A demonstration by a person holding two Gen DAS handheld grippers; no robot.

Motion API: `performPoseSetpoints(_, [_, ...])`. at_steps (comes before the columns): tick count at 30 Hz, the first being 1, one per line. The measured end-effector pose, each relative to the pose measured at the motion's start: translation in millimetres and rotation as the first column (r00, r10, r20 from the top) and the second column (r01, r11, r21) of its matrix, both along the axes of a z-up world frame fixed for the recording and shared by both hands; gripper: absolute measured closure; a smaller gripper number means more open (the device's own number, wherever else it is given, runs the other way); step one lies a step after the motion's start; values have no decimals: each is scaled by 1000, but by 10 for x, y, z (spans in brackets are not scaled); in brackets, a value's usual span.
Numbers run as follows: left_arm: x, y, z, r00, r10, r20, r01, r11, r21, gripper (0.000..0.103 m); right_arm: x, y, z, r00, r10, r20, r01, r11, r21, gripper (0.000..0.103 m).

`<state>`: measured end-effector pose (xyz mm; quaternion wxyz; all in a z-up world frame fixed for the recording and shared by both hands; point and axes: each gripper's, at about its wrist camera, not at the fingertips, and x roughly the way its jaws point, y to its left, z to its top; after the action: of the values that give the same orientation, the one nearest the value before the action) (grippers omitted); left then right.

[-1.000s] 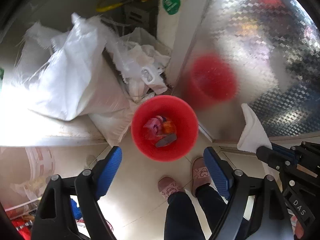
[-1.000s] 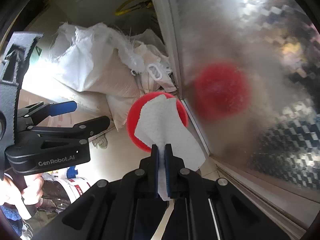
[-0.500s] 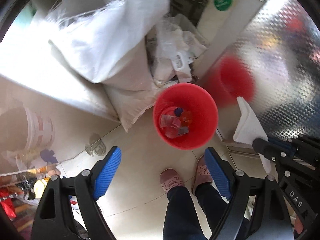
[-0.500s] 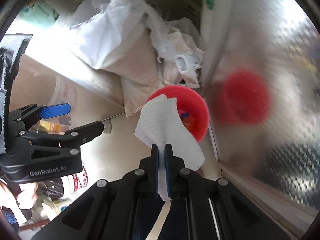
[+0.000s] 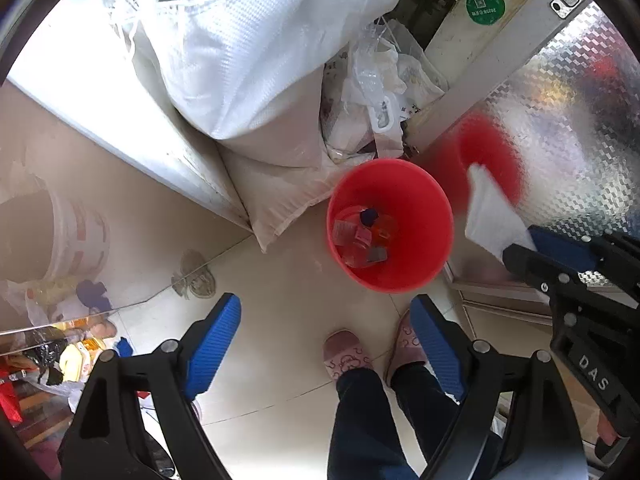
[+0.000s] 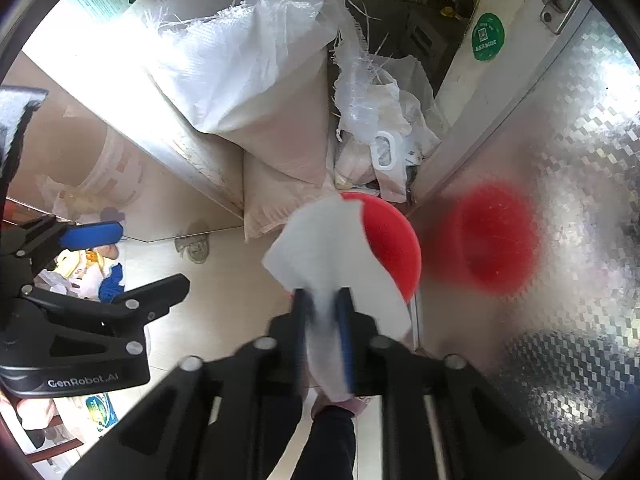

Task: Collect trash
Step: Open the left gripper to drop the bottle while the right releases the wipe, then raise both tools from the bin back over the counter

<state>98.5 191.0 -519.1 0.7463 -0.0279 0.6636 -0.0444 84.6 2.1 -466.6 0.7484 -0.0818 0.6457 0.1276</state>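
In the left wrist view, a pale bucket [image 5: 76, 240] is standing at nine o'clock against a bright ledge [image 5: 100, 96], with bags and clutter [image 5: 60, 344] lying below it at eight. The left gripper [image 5: 326, 340] is pointing down at the tiled floor [image 5: 280, 320] with its blue fingers [image 5: 214, 336] standing wide apart and nothing between them. A big woven sack [image 5: 256, 60] is leaning at twelve o'clock over a second sack [image 5: 276, 188], and crumpled plastic [image 5: 380, 92] is lying just right of them. The red bin [image 5: 390, 224] is sitting a little right of centre, touching the lower sack, with wrappers [image 5: 362, 236] lying in its bottom. Two pink slippers [image 5: 346, 354] and dark trouser legs [image 5: 376, 424] are showing at six o'clock, just below the bin. At three o'clock the right gripper [image 5: 520, 240] is carrying a white tissue [image 5: 490, 212] beside the bin's rim, in front of a shiny metal panel [image 5: 568, 112] that is mirroring the red. In the right wrist view, the left gripper [image 6: 132, 256] is hanging open at nine o'clock. At centre the right gripper [image 6: 324, 296] is pointing down over the bin [image 6: 394, 244]; its jaws have just been opening and are standing narrowly apart, blurred, with the tissue [image 6: 324, 248] lying loosely between them and covering the bin's left half. A green sticker [image 6: 487, 36] is showing at one o'clock on a white post [image 6: 476, 92].
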Motion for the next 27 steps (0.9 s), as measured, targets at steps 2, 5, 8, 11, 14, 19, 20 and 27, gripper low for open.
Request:
performPoseSetpoints(2, [14,4,1,1000,-9,-2,9,1000,-13,18,-9,-13,-1,1000,-9,-6,9,1000,2,79])
performPoseSetpoints(5, [20,-10,27,1000,-19,8,19,1000,-8,18,4,-28,-21,1000,-22,-17,22,1000,-1,79])
performPoseSetpoints(8, [9,-19,105,1000,-21,18,22,1000,-14,18,-2,-31,5,999,-34,-30,34,999,-9,79])
performPoseSetpoints(11, [-21,-23,252,999,-18,37,18,1000,-15,18,-36,-38,136,999,-47,-21,47,999,-5,79])
performPoseSetpoints(14, [-60,-18,453,999,-20,44,21,999,-26,18,-81,-46,301,998,-60,-13,60,998,5,78])
performPoseSetpoints(19, [-158,-19,953,996,-19,85,21,1000,-15,18,-171,-38,701,997,-73,16,73,997,30,78])
performPoseSetpoints(20, [-173,-12,1052,996,-21,92,23,1000,-18,18,-194,-33,806,997,-74,25,74,997,34,79])
performPoseSetpoints(27, [-251,7,1821,987,-19,157,22,1000,-19,18,-283,-6,1575,993,-92,79,88,994,63,78])
